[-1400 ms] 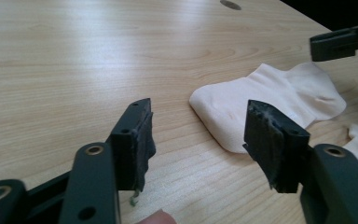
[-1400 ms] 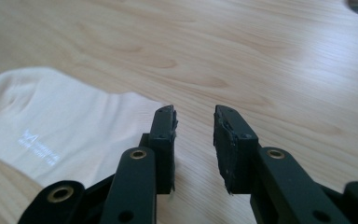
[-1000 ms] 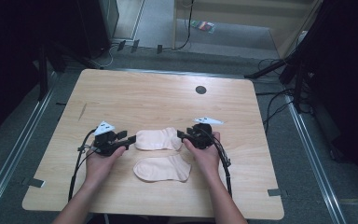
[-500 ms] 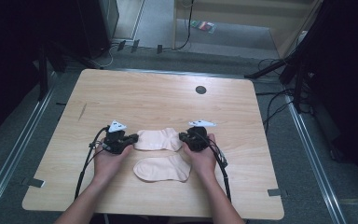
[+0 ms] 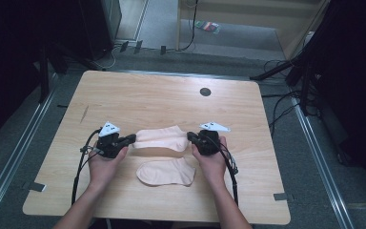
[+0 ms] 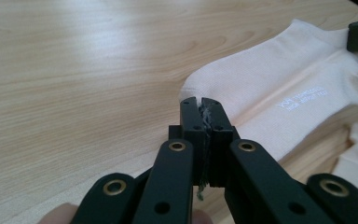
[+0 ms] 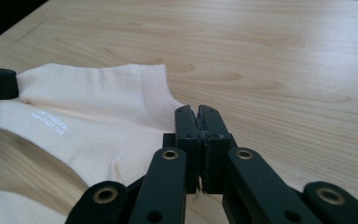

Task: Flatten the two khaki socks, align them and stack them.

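Note:
Two pale peach ankle socks lie on the wooden table point(image 5: 138, 95). The far sock point(image 5: 159, 138) stretches between both grippers. My left gripper point(image 5: 132, 138) is shut on its toe end, with the jaw tips point(image 6: 199, 101) pinching the sock's edge point(image 6: 279, 79). My right gripper point(image 5: 189, 137) is shut on the cuff and heel end point(image 7: 88, 116), its jaws point(image 7: 196, 111) pressed together over the fabric. Each gripper view also shows the other gripper's black tip at the sock's far end. The near sock point(image 5: 167, 172) lies flat between the person's hands, untouched.
A dark round grommet point(image 5: 205, 91) sits in the table's far middle. Cables trail from both grippers toward the front edge. Tape marks point(image 5: 36, 187) sit near the front corners. Dark equipment and floor cables surround the table.
My left gripper has moved right to the far sock's toe end and shut there. My right gripper has shifted slightly toward the sock's cuff end.

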Demonstrator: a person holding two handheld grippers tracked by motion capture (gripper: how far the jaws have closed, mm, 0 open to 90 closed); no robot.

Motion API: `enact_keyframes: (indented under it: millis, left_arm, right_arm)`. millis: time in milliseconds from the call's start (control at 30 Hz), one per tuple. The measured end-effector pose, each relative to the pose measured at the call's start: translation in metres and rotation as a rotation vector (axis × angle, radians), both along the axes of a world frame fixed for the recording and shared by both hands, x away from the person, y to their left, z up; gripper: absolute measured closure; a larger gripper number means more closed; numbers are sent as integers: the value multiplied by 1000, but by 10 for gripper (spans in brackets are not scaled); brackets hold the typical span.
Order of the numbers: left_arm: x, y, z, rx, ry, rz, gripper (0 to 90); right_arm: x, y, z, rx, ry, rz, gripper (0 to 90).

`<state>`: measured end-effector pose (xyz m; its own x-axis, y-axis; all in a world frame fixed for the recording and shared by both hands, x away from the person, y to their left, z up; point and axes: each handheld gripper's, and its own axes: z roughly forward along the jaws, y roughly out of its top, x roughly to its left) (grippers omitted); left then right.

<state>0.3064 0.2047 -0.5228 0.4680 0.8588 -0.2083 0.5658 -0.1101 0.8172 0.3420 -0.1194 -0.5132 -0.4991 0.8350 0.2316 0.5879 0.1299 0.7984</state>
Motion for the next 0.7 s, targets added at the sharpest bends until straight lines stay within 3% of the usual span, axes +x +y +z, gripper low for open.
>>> enact_keyframes:
  millis: [267, 567, 700]
  left_arm:
    - [-26, 0, 14, -13, -48, -40, 900]
    - [-62, 0, 19, -4, -54, -87, 900]
    - [-73, -3, 15, 23, -43, -112, 900]
  right_arm:
    - [-21, -8, 16, 28, -41, 13, 886]
    - [-52, -16, 18, 25, -37, 51, 886]
    - [-66, -21, 15, 20, -17, 70, 886]
